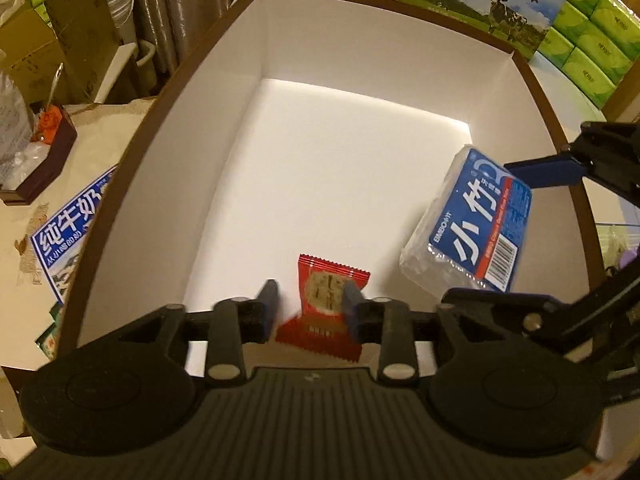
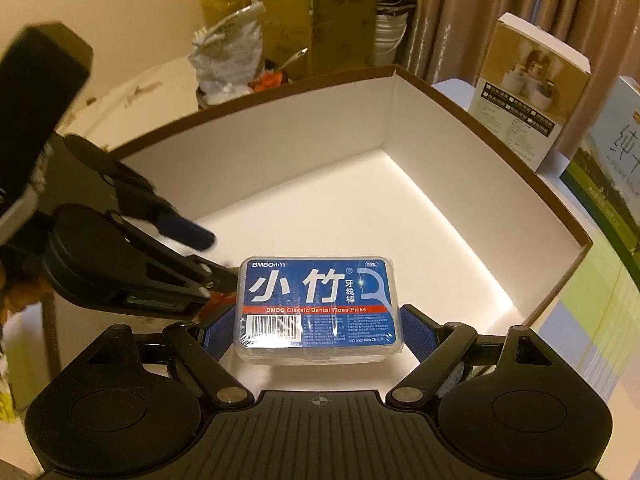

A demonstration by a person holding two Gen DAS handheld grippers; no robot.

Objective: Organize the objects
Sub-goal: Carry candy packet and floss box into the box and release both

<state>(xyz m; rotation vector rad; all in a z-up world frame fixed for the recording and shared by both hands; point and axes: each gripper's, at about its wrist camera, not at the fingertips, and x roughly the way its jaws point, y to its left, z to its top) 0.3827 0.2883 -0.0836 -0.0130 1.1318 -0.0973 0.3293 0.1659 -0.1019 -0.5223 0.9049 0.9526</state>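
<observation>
Only just begun, by the look of it. Nothing lying flat yet on the white floor of the big box [image 1: 340, 152].

Low middle of the left view: red snack packet [image 1: 324, 300] tipped between the fingers of the left gripper [image 1: 310, 296], down inside the big box. Fingers a little apart there, with a gap on the packet's left side. So probably let go, not squeezed.

Low middle of the right view: right gripper [image 2: 318, 324] clamped on both short sides of the blue floss box [image 2: 320, 280]. Held over the box floor, not put down yet.

Still to do, at a guess: set both down, then maybe fetch more.

Cream table [image 1: 104, 140] under the big box. At the left edge of the left view, a flat milk carton [image 1: 68, 232]. Upper right there, green tissue packs [image 1: 592, 32]. Top right of the right view, brown curtains [image 2: 460, 8]. A crowded, dim, yellowish room.
</observation>
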